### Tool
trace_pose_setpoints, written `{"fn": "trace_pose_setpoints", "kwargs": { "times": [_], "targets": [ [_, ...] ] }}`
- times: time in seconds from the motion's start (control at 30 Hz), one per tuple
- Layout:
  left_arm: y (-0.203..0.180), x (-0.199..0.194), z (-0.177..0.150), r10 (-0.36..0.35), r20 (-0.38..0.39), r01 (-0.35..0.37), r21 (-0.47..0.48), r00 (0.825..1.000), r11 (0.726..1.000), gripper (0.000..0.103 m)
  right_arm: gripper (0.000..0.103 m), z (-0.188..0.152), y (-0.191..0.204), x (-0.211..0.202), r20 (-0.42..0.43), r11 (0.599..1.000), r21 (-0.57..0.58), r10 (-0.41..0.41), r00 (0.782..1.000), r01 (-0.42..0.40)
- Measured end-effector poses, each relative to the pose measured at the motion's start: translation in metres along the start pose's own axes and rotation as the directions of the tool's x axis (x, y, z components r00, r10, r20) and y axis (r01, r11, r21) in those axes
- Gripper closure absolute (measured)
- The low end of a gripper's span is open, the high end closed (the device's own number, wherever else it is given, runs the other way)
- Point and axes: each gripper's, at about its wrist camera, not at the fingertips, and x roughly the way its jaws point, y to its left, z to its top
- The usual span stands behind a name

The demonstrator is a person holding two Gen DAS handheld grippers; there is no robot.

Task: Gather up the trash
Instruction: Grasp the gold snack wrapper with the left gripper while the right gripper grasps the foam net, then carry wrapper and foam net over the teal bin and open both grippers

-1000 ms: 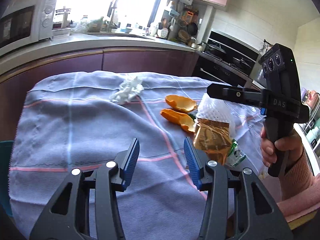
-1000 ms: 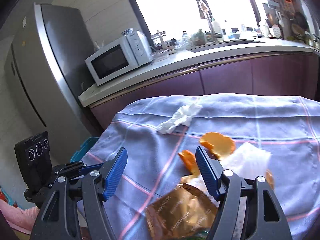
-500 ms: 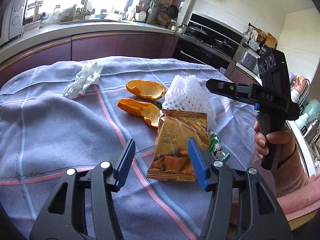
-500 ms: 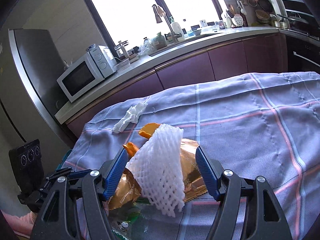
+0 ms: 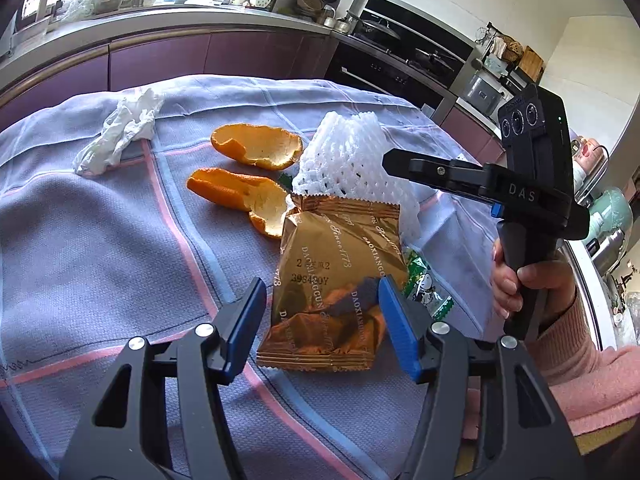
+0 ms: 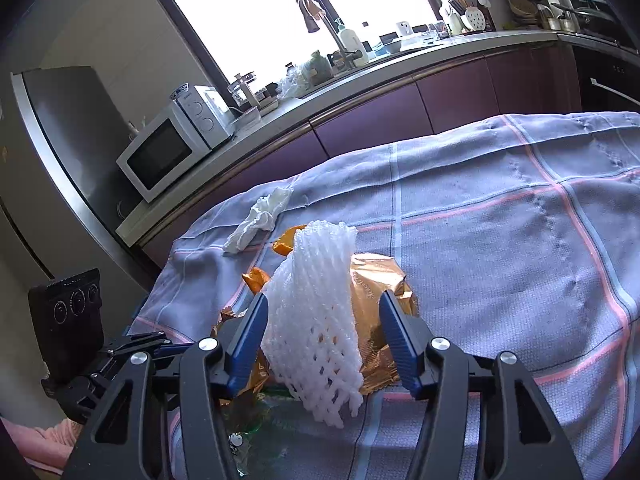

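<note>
Foam fruit net (image 6: 316, 320) — lying over gold snack wrapper (image 5: 336, 280) on tablecloth (image 5: 100, 240); right gripper (image 6: 320, 332) closing around it, pads not pressing. Left gripper (image 5: 322, 320) spread, straddling wrapper — pinching each singly advised.

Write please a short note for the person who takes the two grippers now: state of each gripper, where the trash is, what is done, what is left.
Left gripper: open, around the near end of the gold wrapper, no grip.
Right gripper: jaws closing around the white foam net, pads not pressing yet.
On the checked cloth: two orange peels, crumpled tissue, a green wrapper under the pile.
Done: nothing collected.
Left: everything.
</note>
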Motion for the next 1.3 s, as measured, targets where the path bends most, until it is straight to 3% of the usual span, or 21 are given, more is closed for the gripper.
{"fn": "trace_pose_setpoints", "kwargs": {
  "times": [0.17, 0.37, 0.53, 0.97, 1.3],
  "targets": [
    [-0.001, 0.004, -0.002, 0.004, -0.017, -0.004, 0.000, 1.000, 1.000, 0.054, 0.053, -0.003, -0.002, 0.003, -0.011, 1.000, 0.013, 0.014, 1.000, -0.014],
    [0.005, 0.004, -0.004, -0.004, -0.025, 0.003, -0.029, 1.000, 1.000, 0.081, 0.074, -0.004, 0.002, 0.002, -0.014, 1.000, 0.003, 0.027, 1.000, -0.027],
    [0.002, -0.006, -0.006, 0.000, 0.008, 0.000, -0.011, 1.000, 1.000, 0.091, 0.085, -0.003, 0.005, -0.002, -0.004, 1.000, -0.008, 0.030, 1.000, -0.030],
    [0.006, -0.054, -0.012, 0.015, 0.115, -0.011, -0.031, 0.993, 0.999, 0.093, 0.090, 0.008, 0.031, -0.018, 0.041, 0.995, -0.085, 0.055, 0.998, -0.051],
    [0.032, -0.113, -0.026, 0.116, 0.215, -0.096, -0.102, 0.970, 0.990, 0.093, 0.090, 0.020, 0.069, -0.012, 0.042, 0.982, -0.160, 0.113, 0.993, -0.105]
  ]
}}
